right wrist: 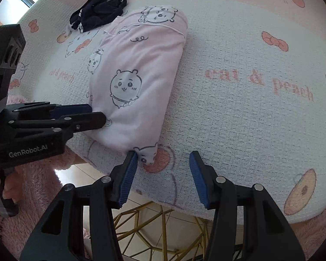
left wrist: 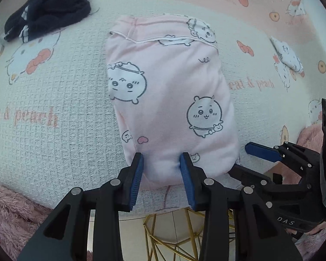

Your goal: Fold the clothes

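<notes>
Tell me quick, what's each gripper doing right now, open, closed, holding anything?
Left gripper: open, its fingers straddling the near edge of the folded pink garment, no firm pinch visible.
Right gripper: open, holding nothing; its left finger is right at the garment's corner.

Black grippers with ribbed blue fingers (left wrist: pixel 137 180), silver rivets, and white "GenRobot.AI" and "DAS" lettering.
</notes>
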`<state>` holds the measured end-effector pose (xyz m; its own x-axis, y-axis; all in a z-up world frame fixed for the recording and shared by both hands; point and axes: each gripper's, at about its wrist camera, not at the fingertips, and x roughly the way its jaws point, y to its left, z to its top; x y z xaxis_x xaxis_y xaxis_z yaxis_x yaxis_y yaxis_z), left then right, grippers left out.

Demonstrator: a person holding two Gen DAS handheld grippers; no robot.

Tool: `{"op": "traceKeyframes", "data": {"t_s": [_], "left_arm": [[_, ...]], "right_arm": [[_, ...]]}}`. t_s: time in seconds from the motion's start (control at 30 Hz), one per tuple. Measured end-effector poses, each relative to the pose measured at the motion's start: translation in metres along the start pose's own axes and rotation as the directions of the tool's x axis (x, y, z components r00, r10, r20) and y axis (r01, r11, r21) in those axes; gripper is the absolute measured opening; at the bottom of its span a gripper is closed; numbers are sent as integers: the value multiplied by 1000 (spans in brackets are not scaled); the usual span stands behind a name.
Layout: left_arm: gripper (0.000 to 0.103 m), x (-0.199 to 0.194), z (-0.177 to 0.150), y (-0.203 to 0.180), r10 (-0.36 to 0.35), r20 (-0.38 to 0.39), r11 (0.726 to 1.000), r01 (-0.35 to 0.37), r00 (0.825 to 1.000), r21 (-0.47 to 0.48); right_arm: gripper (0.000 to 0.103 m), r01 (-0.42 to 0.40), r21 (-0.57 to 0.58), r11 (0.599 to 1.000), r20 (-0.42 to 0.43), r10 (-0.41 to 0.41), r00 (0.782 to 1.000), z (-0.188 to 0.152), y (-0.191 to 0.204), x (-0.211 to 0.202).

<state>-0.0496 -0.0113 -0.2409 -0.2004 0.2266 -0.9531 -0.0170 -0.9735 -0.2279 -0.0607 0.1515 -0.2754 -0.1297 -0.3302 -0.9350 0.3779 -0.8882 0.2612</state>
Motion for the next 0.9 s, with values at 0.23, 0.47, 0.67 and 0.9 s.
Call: {"op": "traceKeyframes", "data": {"t_s": [0.23,0.47,0.67,0.9], "left_arm": [[38,-18,-3,6,-78,64,997,80,995,-23],[42,-11,-15,15,88,7,996,-87,996,-36],[42,-30,-19,14,-29,94,998,33,995,-44],[42,-12,-10,-8,-82,28,996,81,996,38]], "right_arm": [[51,-33,-59,998,144,41,989,3,13,-23],[52,13,-53,999,42,-10,999,5,-2,-2],[52,75,-156,985,51,-68,996,-15,-4,-12],[52,71,-198,978,71,-58,996,-8,16,9]]}}
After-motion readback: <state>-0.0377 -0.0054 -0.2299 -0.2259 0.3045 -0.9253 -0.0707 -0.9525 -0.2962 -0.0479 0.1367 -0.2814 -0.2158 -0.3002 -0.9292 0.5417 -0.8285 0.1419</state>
